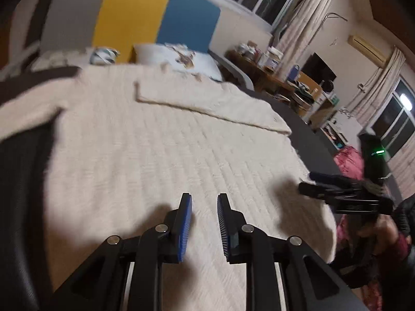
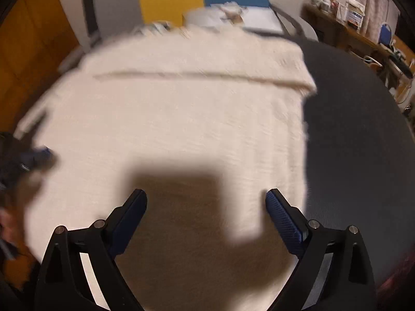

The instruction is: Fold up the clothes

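No writing is readable; motion blurs the cream garment (image 1: 160, 140). Left claw (image 1: 204, 202) narrowly parted, empty. Right claw (image 2: 206, 194) released wide above it.

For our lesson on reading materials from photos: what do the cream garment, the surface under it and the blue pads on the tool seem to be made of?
Cream garment: looks like soft knitted or fleecy fabric, matte, with ribbed rows and fuzzy edges.
Dark surface: probably a woven sheet, matte and even; blur leaves it open.
Blue pads: likely rubber or plastic, with a fine ridged texture.
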The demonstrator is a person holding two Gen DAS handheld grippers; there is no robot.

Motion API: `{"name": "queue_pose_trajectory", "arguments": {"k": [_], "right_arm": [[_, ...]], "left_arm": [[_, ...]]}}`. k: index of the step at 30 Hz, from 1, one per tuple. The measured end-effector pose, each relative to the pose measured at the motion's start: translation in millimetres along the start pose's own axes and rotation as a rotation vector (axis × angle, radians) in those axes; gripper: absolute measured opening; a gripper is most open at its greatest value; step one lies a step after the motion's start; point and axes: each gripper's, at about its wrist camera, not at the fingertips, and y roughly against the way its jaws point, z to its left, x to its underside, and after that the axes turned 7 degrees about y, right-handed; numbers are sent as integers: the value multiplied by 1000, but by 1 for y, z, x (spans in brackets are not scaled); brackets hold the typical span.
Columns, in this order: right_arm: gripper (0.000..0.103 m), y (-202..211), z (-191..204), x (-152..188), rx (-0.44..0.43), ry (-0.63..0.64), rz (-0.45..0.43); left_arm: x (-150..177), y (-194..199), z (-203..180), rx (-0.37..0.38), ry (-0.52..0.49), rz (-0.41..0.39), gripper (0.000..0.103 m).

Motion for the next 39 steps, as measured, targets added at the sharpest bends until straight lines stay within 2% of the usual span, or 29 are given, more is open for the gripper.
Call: {"name": "queue_pose_trajectory", "arguments": {"k": [1, 3, 5, 7, 9, 13, 18, 19, 23, 27, 28, 29, 31, 32, 35, 39], "right_arm": [[95, 12, 11, 3, -25, 11, -49], [101, 19, 43, 11, -21, 78, -52], [102, 11, 64, 25, -4, 107, -19], [103, -15, 72, 36, 33, 110, 80], [103, -16, 73, 41, 54, 85, 21], [103, -11, 73, 56, 42, 74, -36], [103, -7, 75, 61, 43, 76, -74], [103, -5, 78, 66, 48, 87, -78], [103, -4, 69, 43, 36, 111, -45], [103, 13, 87, 18, 24, 171, -102], [103, 9, 91, 12, 33, 189, -98], [103, -1, 93, 8, 40, 201, -63], [103, -22, 97, 0, 54, 225, 7], [103, -26, 92, 1, 31, 199, -3], [103, -31, 84, 3, -8, 178, -30], [103, -33, 88, -19, -16, 211, 11]], "left_arm": [[5, 9, 5, -22, -1, -9, 20], [18, 23, 19, -75, 7, -9, 21], [33, 28, 35, -134, 27, 15, 20], [43, 42, 47, -113, 42, -18, 20], [50, 52, 50, -98, 71, -25, 20], [66, 71, 53, -77, 114, -53, 20], [75, 75, 48, -100, 108, -64, 20], [72, 78, 47, -99, 104, -68, 20], [48, 83, 34, -121, 24, -125, 22], [37, 52, 34, -187, 10, -38, 22], [40, 40, 41, -209, 43, 3, 21], [45, 39, 43, -207, 54, -16, 22], [51, 45, 41, -182, 37, -37, 22], [53, 47, 40, -169, 30, -47, 22], [30, 54, 51, -94, 78, -58, 22], [-21, 52, 56, -35, 75, -112, 22]]}}
